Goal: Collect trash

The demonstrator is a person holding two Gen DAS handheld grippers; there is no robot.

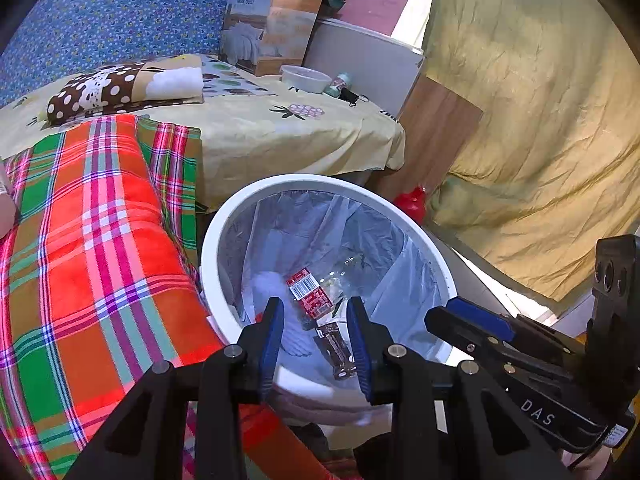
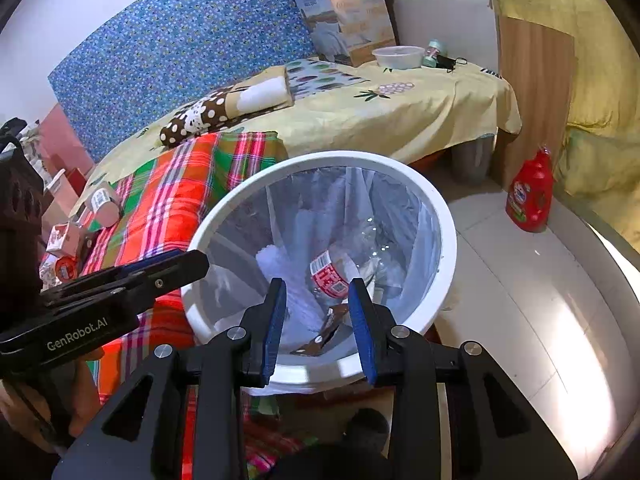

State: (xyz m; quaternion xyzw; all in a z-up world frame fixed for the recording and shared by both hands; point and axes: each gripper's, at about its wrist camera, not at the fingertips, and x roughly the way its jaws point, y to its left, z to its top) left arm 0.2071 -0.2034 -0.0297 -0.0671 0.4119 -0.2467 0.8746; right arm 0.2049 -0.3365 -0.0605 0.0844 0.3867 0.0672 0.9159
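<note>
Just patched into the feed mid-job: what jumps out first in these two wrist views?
The white trash bin with its clear liner fills the middle of both views, beside the bed, already holding a clear bottle with a red label and a brown wrapper. Both the left gripper and the right gripper hover open and empty over its rim. Left of it lies a bright plaid blanket; a red detergent bottle stands on the floor to the right.

White bin (image 2: 450, 236), clear liner; bottle (image 2: 332, 276) label red and white. Blanket (image 1: 100, 240) plaid: orange, green, pink. Sheet (image 1: 280, 136) pale yellow, detergent jug (image 2: 530, 196) red.
</note>
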